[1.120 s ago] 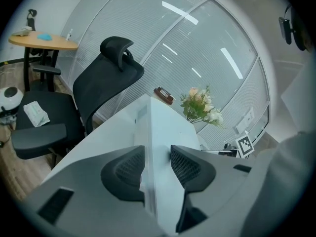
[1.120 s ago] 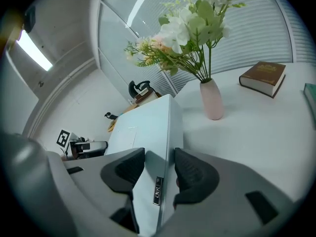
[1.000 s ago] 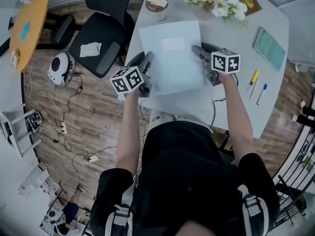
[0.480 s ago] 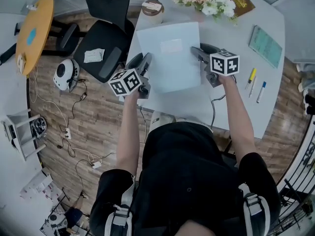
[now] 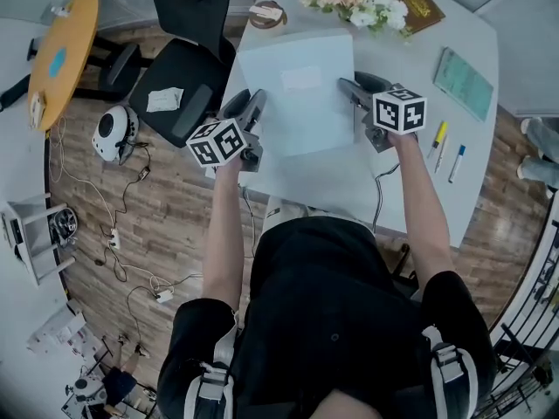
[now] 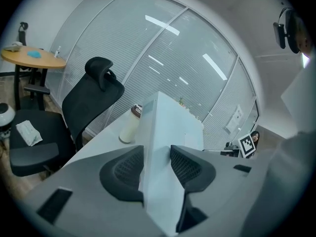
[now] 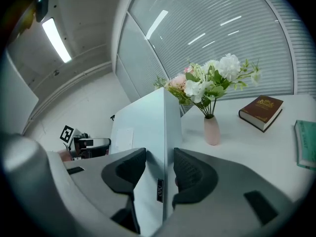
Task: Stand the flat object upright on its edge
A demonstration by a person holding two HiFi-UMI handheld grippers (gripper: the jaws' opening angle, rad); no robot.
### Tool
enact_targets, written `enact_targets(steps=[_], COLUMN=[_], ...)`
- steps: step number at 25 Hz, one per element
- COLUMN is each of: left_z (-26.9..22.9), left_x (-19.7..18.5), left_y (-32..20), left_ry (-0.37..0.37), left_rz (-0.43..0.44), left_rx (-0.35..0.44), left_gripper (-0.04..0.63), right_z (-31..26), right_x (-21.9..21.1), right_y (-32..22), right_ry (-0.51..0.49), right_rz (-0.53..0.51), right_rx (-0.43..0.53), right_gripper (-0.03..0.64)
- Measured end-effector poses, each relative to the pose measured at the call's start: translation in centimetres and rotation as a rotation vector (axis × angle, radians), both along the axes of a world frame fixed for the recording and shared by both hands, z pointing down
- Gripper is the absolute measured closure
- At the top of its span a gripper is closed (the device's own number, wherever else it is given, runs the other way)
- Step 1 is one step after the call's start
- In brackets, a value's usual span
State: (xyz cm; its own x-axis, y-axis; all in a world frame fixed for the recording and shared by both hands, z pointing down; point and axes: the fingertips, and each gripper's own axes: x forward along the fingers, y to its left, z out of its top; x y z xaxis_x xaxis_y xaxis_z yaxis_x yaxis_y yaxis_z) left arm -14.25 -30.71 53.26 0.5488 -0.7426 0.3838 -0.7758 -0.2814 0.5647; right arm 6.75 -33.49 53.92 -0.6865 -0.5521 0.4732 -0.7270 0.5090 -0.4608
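Two grippers: the left gripper and the right gripper. Each carries one marker cube, so two cubes. One flat box sits between both pairs of jaws, and the right gripper's jaws have just been closing on it. Beyond the right gripper are one vase of flowers and one book. To its right are one notebook and two pens. Beyond the left gripper is one cup. To its left are two chairs, one round table, one folded cloth and one round white device. Under both grippers is one desk.
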Motion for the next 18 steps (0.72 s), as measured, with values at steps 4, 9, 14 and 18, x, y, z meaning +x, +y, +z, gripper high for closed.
enact_targets(steps=[4,9,14,18], left_z=[-0.7,-1.6,-1.8,-2.3], left_x=[0.4,1.1,1.4,1.7], left_y=[0.0,0.0,0.0,-0.2], left_ry=[-0.008,-0.028,-0.056,-0.088], left_rz=[0.011,0.033,0.056,0.064], left_rx=[0.025,0.056,0.077,0.102], left_gripper=[0.416,0.417,0.417,0.417], right_z=[-0.7,-1.3,-1.9,-2.2], right_x=[0.5,1.1,1.4,1.7], right_y=[0.1,0.2,0.3,0.2], right_ry=[0.014,0.045,0.081,0.089], right_rz=[-0.010,-0.019,-0.025,-0.017], right_rx=[0.022,0.052,0.104,0.130], right_gripper=[0.423,0.426,0.430,0.434])
